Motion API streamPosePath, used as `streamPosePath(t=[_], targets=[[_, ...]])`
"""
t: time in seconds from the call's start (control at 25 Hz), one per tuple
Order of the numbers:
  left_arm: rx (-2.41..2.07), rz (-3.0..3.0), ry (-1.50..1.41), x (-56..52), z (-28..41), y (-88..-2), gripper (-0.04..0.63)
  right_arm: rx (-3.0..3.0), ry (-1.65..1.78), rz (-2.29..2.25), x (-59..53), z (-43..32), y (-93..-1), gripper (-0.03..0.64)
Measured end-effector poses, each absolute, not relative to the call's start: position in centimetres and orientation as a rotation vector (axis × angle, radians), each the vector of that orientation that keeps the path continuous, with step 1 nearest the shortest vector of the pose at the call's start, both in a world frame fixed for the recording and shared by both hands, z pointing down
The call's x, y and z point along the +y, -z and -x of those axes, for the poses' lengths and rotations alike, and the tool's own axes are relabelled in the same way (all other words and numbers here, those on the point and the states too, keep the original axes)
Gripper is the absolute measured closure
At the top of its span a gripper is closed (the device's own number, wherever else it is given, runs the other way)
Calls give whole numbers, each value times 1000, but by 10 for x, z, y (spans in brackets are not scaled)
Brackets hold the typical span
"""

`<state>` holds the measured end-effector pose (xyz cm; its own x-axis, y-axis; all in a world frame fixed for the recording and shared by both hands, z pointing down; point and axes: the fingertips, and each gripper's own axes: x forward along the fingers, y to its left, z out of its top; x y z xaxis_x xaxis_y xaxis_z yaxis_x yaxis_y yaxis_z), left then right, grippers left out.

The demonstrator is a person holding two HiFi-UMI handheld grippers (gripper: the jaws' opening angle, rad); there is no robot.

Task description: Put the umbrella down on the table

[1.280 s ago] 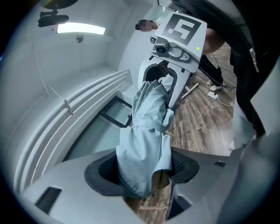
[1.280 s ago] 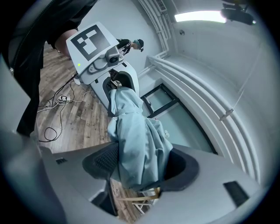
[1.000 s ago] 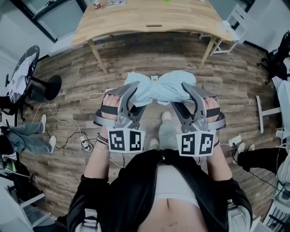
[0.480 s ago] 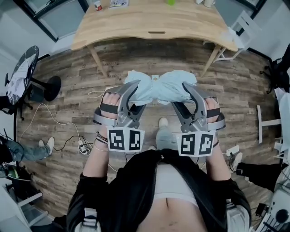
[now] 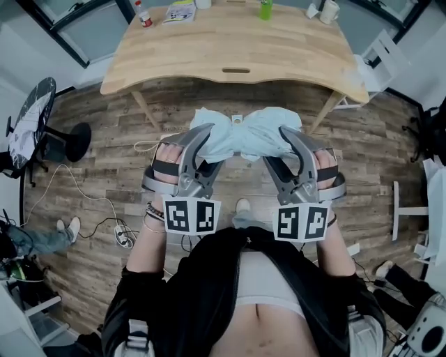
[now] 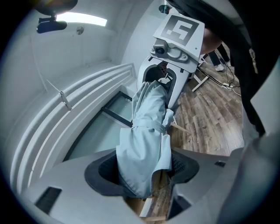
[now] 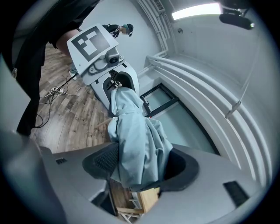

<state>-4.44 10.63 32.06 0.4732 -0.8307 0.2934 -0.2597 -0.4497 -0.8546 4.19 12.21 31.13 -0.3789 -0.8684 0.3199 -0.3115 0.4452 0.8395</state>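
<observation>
A pale blue folded fabric umbrella [image 5: 244,136] hangs crosswise between the two tools, held in the air above the wood-plank floor [image 5: 104,153]. The left tool [image 5: 209,148] is clamped on one end of it and the right tool [image 5: 279,148] on the other. In the left gripper view, the bunched cloth fills the gap between that tool's dark ribbed pads [image 6: 177,164], which press on it from both sides with the jaws standing wide around the bundle. A loose fold hangs down just past the pads. From there the umbrella [image 6: 146,131] runs straight away from the left tool, cinched by a band of the same fabric [image 6: 146,127] partway along, and ends inside the jaws of the right tool beyond. The right gripper view shows the same from the other side: the cloth [image 7: 135,135] sits between that tool's pads [image 7: 103,162], gripped by them, and stretches off to the left tool at its far end. In the head view both tools point forward and slightly inward. The umbrella spans their tips, with a little of the fabric puffing out past each tool on the outer side. The light wooden table [image 5: 209,49] lies ahead of the tool tips, apart from the umbrella, with floor showing between them. At the table's far edge stand a red-capped bottle [image 5: 141,12], a green bottle [image 5: 265,8] and a white cup [image 5: 329,10].
</observation>
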Motion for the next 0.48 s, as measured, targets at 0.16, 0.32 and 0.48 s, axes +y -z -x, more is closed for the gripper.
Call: streamPosePath(t=[0.16, 0.32, 0.48], targets=[[934, 1938, 944, 78, 35, -316, 321, -1911, 910, -983, 92, -51, -307, 316], [934, 1951, 960, 53, 28, -316, 321, -1919, 888, -969, 66, -59, -306, 316], [921, 1946, 962, 51, 30, -320, 321, -1923, 880, -975, 64, -57, -311, 316]])
